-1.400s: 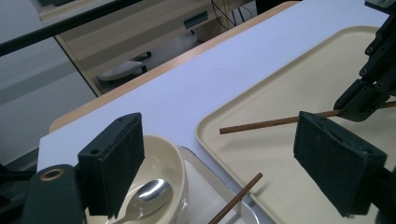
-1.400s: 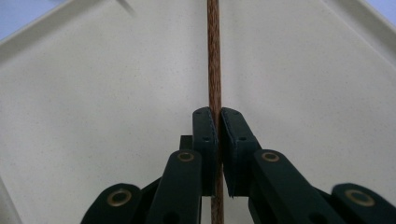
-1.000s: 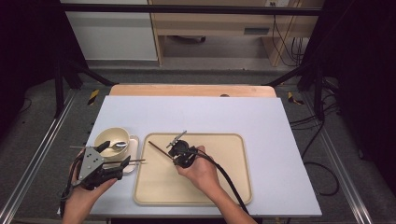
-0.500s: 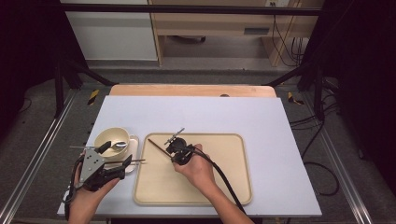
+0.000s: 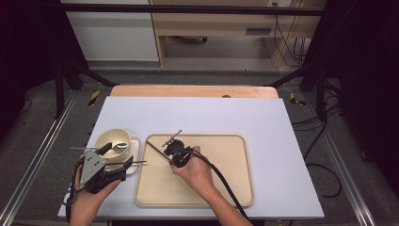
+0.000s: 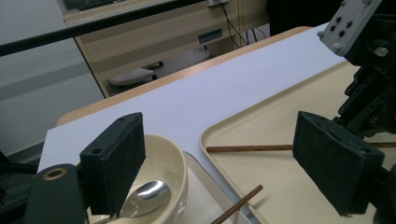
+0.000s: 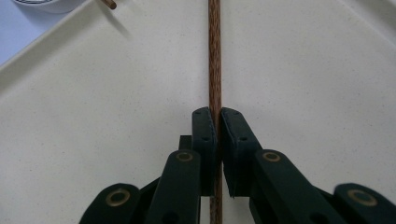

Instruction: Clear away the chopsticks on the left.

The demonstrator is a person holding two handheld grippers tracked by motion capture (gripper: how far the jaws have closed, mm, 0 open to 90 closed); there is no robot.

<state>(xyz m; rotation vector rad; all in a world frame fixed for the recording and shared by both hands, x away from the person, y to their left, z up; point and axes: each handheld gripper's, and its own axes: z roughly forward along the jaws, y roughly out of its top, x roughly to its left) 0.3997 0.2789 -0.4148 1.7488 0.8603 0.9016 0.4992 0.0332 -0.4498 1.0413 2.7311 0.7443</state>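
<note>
One hand-held gripper lies low, clamping a chopstick.

- Left gripper: jaws wide apart, nothing between the pads, held low over the table edge.
- Cream bowl sits just behind the left pad, with a metal spoon lying inside.
- Beige tray to the right of the bowl, rim just beside it.
- One brown chopstick lies flat across the tray, its far end running behind the right pad.
- A second chopstick angles up over the tray's near rim.
- Other gripper at far right, over the tray.
- White tabletop beyond, wooden shelving further back.
</note>
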